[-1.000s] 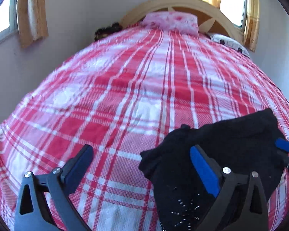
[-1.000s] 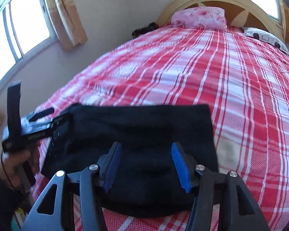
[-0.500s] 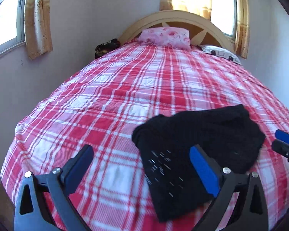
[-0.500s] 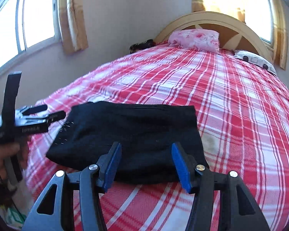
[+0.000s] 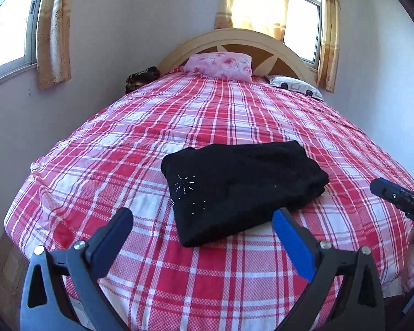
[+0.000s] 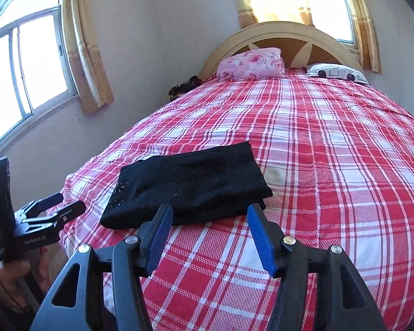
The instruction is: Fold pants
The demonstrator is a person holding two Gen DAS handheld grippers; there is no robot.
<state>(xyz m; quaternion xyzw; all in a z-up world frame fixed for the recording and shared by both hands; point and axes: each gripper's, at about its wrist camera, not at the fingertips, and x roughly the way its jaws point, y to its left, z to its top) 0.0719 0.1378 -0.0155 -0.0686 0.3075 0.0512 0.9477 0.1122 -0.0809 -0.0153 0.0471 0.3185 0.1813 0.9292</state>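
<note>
With the pants lying in a compact folded stack on the bed, near its foot end, your job now looks close to done, so the step in hand is a clean pull-away and a last check. Your left gripper stands wide open with nothing between its fingers, short of the stack's near edge. Your right gripper is about half open, also empty, its fingers just short of the near edge and not touching cloth.

Look over the stack before you leave it. The beaded corner sits on top at the near left, and the far right end looks thicker and rounded, with layers showing at the side. If you judge that end uneven, come in low and level, press lightly with a pad flat on top, and avoid pinching, since the loose dark fabric would likely drag and open the fold. Otherwise draw both grippers straight back, clear of the edges, so no finger catches a layer.
</note>
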